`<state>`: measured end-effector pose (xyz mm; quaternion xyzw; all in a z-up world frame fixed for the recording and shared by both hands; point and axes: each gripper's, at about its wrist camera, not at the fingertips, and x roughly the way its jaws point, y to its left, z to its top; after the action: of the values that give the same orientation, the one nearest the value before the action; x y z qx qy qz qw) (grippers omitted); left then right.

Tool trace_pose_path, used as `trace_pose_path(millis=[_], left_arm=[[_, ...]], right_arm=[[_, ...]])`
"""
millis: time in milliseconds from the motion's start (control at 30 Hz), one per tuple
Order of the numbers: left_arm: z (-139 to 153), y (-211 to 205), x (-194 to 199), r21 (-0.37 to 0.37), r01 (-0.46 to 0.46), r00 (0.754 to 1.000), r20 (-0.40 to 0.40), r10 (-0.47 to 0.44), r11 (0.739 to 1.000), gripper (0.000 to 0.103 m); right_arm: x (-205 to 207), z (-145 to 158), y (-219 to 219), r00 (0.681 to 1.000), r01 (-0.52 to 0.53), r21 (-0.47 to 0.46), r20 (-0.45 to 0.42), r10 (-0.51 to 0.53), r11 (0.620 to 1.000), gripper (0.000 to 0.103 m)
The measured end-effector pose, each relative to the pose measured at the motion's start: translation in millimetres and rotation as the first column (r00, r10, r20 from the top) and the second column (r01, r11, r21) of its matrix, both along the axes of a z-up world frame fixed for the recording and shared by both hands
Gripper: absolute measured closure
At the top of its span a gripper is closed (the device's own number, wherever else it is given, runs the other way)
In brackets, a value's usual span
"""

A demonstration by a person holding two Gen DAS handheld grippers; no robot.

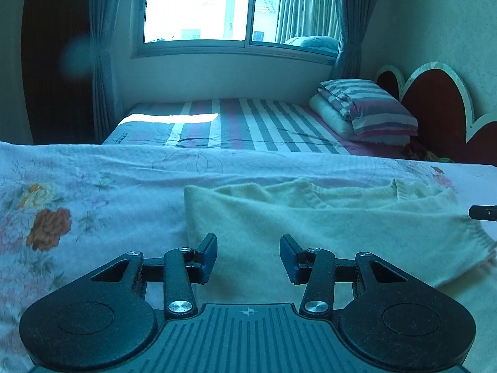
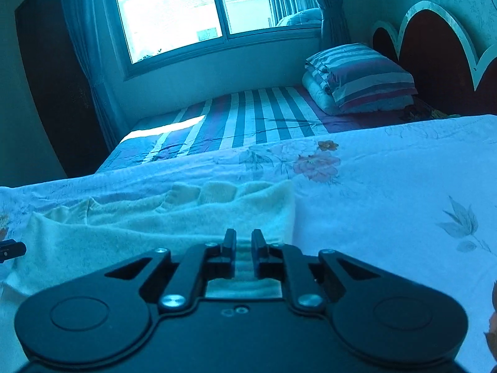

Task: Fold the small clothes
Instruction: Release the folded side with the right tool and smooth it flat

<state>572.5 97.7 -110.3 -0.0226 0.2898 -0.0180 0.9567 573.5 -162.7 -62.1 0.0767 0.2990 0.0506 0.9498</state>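
Observation:
A cream knitted sweater (image 1: 326, 227) lies partly folded on a floral sheet (image 1: 93, 192). My left gripper (image 1: 248, 256) is open and empty, low over the sweater's near left part. The tip of the other gripper shows at the right edge of the left wrist view (image 1: 483, 212). In the right wrist view the sweater (image 2: 155, 223) lies left of centre. My right gripper (image 2: 243, 248) is nearly shut, its jaws a narrow gap apart on the sweater's near ribbed edge.
The floral sheet (image 2: 388, 192) covers the work surface. Behind it stands a striped bed (image 1: 248, 121) with a striped pillow on a folded quilt (image 1: 372, 108), a red headboard (image 1: 435, 99), a window (image 1: 202, 6) and curtains.

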Motion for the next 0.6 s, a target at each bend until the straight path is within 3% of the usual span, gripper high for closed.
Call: trace_pose_path(millis=[133,233,300,367,500,600], left_arm=[[-12,-4,35,0.037,0.009,0.999,-0.038,-0.008,0.999,0.057],[-19,-3,46,0.037,0.016,0.999,-0.051,-0.014,0.999,0.057],[-11,-2,41,0.037,0.009,0.999,-0.050,-0.007,0.999,0.057],[-2,-2,30,0.037,0.012,1.000,-0.011,-0.012,0.999,0.057],[-3,-5,20,0.044,0.023,0.999,-0.028,-0.022,0.999,0.057],[-15,-7,20,0.065,0.020,0.999,-0.048,-0.017,0.998,0.057]], right_arm=[[27,-15,8,0.998,-0.012,-0.066,-0.067,0.008,0.998,0.091],[28,-23,9,0.998,-0.034,-0.098,-0.054,0.029,0.995,0.092],[25,-17,8,0.998,-0.036,-0.098,-0.059,0.030,0.995,0.091],[14,-6,4,0.999,-0.030,-0.070,-0.018,0.029,0.997,0.082],[-1,2,5,0.999,-0.043,-0.058,0.010,0.044,0.997,0.083],[0,-9,10,0.998,-0.052,-0.098,-0.033,0.049,0.994,0.083]])
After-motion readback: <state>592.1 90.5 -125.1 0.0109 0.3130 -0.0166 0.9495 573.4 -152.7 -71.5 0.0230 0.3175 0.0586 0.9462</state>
